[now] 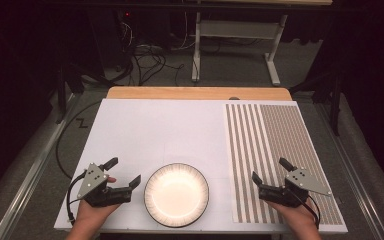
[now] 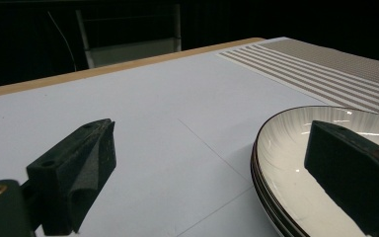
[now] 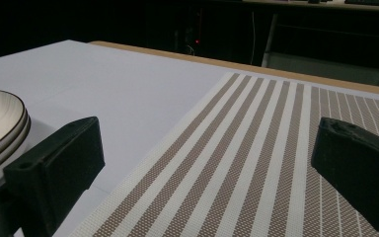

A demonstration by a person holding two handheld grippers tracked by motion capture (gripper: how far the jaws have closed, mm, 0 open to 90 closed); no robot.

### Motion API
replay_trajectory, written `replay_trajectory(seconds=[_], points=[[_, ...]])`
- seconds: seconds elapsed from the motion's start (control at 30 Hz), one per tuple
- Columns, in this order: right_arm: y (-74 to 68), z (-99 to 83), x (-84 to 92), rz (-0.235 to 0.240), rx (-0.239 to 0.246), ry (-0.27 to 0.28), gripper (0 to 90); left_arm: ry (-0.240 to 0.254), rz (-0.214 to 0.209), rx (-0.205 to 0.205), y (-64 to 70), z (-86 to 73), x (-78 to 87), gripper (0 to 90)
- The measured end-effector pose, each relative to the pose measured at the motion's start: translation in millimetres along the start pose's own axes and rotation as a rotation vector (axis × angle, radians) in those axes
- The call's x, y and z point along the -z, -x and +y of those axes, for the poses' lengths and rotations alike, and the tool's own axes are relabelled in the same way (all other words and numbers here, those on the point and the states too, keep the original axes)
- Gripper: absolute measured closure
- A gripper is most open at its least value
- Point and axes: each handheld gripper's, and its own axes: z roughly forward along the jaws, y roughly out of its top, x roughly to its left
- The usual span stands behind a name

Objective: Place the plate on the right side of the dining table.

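Note:
A stack of white plates [image 1: 176, 194] with dark rims and ribbed edges sits near the front edge of the white board [image 1: 155, 130]. My left gripper [image 1: 123, 173] is open just left of the stack, held by a hand. In the left gripper view its right jaw hangs over the plates [image 2: 296, 158] and the other jaw over bare board. My right gripper [image 1: 272, 171] is open over the striped brown-and-white placemat [image 1: 275, 150], right of the stack. The right gripper view shows the placemat [image 3: 256, 158] between the jaws and the plates [image 3: 0, 128] at the left edge.
A wooden table edge [image 1: 197, 93] runs along the back of the board. Beyond it are a white desk frame [image 1: 235, 35] and cables [image 1: 145, 57] on the floor. Metal rails [image 1: 25, 175] flank the table.

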Motion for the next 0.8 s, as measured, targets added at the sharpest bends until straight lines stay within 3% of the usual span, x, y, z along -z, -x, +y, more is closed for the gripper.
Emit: replay_trajectory(seconds=[0.23, 0.4, 0.53, 0.8], points=[[-0.6, -1.2, 1.6, -0.018, -0.018, -0.009, 1.0, -0.021, -0.021, 0.005, -2.5, 0.8, -2.7, 3.4], [1.4, -2.0, 2.6, -0.036, -0.023, -0.014, 1.0, -0.045, -0.012, 0.004, -3.1, 0.6, -3.7, 3.6], [2.3, -2.4, 2.2, -0.022, -0.012, -0.022, 1.0, -0.082, -0.019, 0.015, -5.3, -0.3, -5.5, 4.3], [-1.2, -2.4, 0.9, -0.01, 0.006, -0.029, 1.0, -0.064, -0.028, -0.004, -3.5, 0.7, -4.2, 5.0]])
